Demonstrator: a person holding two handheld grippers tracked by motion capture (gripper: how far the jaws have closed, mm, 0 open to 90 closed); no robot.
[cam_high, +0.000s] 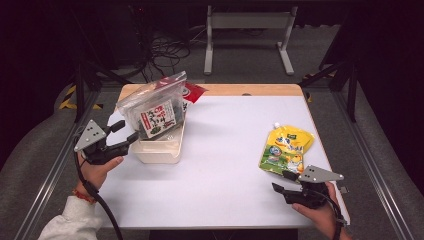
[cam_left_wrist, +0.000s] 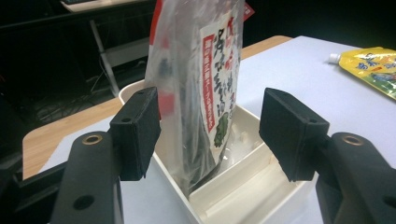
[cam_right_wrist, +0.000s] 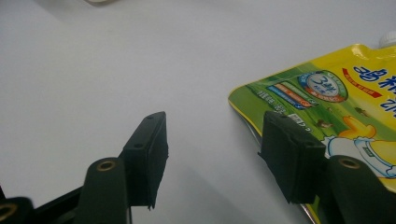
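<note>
- At the left of the high view we hold the left gripper (cam_high: 124, 134) just beside the shallow cream plastic tray (cam_high: 159, 153); its jaws stand wide apart and hold nothing.
- A clear plastic bag of dark dried seaweed with a red-and-white label (cam_high: 154, 111) stands nearly upright in that tray, its long axis vertical, directly ahead between the open jaws in the left gripper view (we judge this hand the nearer one for it).
- Across the white table top (cam_high: 225, 150), well apart, a flat yellow-and-green spouted pouch (cam_high: 285, 147) lies with its spout pointing away from us.
- Our right gripper (cam_high: 282, 184), jaws also wide and empty, sits at the pouch's near bottom edge, one jaw over its corner.
</note>
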